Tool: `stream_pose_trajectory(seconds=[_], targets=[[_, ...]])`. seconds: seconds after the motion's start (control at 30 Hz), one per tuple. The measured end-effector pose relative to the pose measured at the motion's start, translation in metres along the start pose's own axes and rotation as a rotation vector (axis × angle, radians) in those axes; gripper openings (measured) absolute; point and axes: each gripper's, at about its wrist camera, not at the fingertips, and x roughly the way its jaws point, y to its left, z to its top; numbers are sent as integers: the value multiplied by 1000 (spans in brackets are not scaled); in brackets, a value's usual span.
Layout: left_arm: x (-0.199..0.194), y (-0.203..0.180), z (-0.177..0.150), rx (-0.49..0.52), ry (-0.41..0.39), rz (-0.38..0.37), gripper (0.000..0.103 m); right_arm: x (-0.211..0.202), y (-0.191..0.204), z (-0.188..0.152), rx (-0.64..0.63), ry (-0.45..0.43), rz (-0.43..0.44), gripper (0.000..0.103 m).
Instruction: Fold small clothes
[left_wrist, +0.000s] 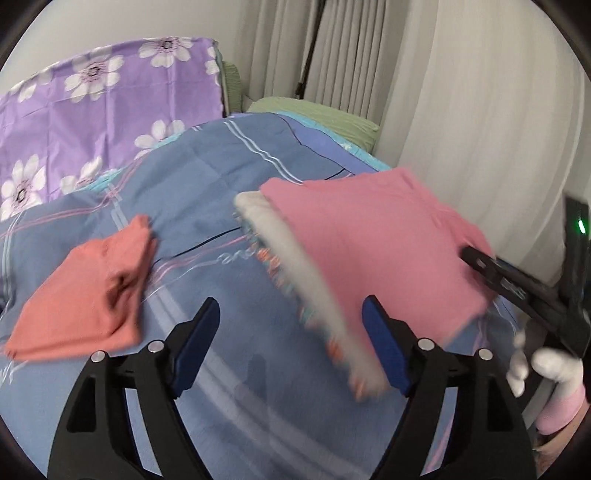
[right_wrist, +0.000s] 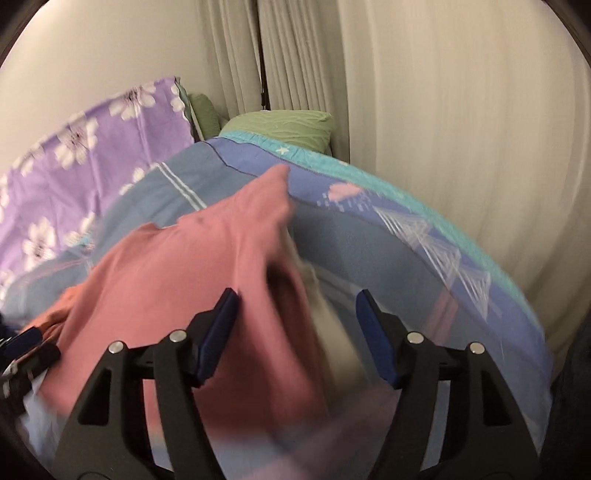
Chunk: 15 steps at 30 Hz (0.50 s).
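A pink garment with a white, printed underside spreads over the blue bedspread, blurred. My left gripper is open; the garment's white edge runs between its jaws close to the right finger, and no pad presses on it. My right gripper is open too, with the pink garment draped between its jaws and against the left pad. In the left wrist view the right gripper's tips reach the pink garment's right corner. A folded orange garment lies to the left.
A purple flowered cover lies at the back left and a green pillow at the head of the bed. Pale curtains hang close on the right. A white-gloved hand holds the right gripper.
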Motion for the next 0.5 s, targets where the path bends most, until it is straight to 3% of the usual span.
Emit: stream_pose_trajectory(seconds=[0.1,0.23,0.37,0.5], targets=[[-26,9,-21,14,-3,6,83,-43,-1,-31,-40,-25,-72,91],[-62,10,-46,66,-54,44,87,-108,23,-60,-147,-142,-73,98],[-106,5,-60,36,-125,5,96,-170,42,-72,-116,-234,-41,101],[-154,-4,-70,11,-218,8,101,-216,51,-74,-57,-250,37,101]])
